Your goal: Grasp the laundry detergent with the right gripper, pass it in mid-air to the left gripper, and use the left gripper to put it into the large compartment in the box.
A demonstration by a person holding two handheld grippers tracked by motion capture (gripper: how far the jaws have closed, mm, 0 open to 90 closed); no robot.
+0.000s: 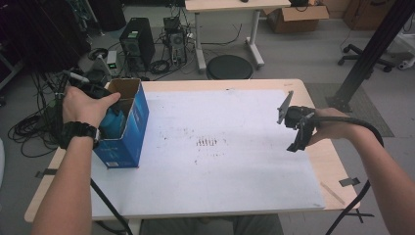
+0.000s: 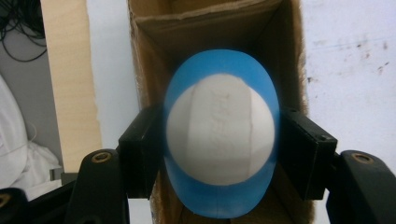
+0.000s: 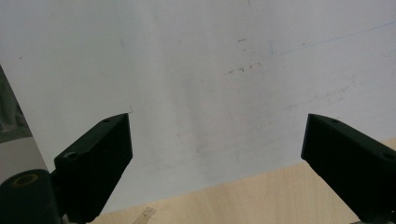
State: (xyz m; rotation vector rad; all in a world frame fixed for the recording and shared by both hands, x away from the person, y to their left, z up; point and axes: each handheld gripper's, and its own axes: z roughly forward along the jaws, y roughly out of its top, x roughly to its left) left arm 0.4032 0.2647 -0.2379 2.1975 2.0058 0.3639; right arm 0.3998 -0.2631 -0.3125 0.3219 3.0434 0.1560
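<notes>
Left tongs [image 2: 219, 154] pinch the blue bottle [image 2: 220, 133], partly inside the box [image 1: 128, 128] at the worktop's [image 1: 235, 186] left. Next: lower it fully, then release. Right tongs [image 3: 215, 163] hover spread, empty.

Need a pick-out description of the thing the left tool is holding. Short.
Start at the white sheet covering the table; at its left edge stands an open blue carton. Over the carton's mouth, the left tool grips a bottle between its black pads. It is the one rounded item there: blue body, white end facing the left gripper view.
</notes>
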